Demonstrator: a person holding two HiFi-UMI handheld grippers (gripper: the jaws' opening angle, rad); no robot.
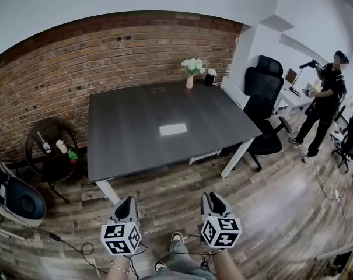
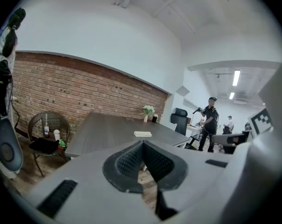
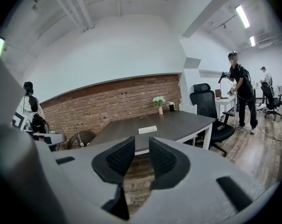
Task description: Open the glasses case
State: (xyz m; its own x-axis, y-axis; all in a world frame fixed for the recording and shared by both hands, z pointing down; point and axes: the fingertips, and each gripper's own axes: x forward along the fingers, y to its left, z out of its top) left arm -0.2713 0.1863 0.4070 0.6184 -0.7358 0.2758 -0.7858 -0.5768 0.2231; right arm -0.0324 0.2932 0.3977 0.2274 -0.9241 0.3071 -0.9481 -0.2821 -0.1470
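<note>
A white glasses case [image 1: 172,129] lies shut and flat near the middle of the dark grey table [image 1: 121,144]. It also shows small and far off in the left gripper view as the case [image 2: 142,134], and in the right gripper view as the case [image 3: 147,129]. Both grippers hang over the wooden floor, well short of the table's near edge. My left gripper [image 1: 127,202] [image 2: 142,143] has its tips together and holds nothing. My right gripper [image 1: 214,198] [image 3: 141,146] stands open with a narrow gap, and nothing lies between its pads.
A vase of flowers [image 1: 192,69] and a dark cup [image 1: 209,76] stand at the table's far edge. A black office chair [image 1: 264,107] is at the right side, and a wicker chair [image 1: 51,150] with bottles at the left. A person [image 1: 325,104] stands far right. Cables [image 1: 71,247] trail across the floor.
</note>
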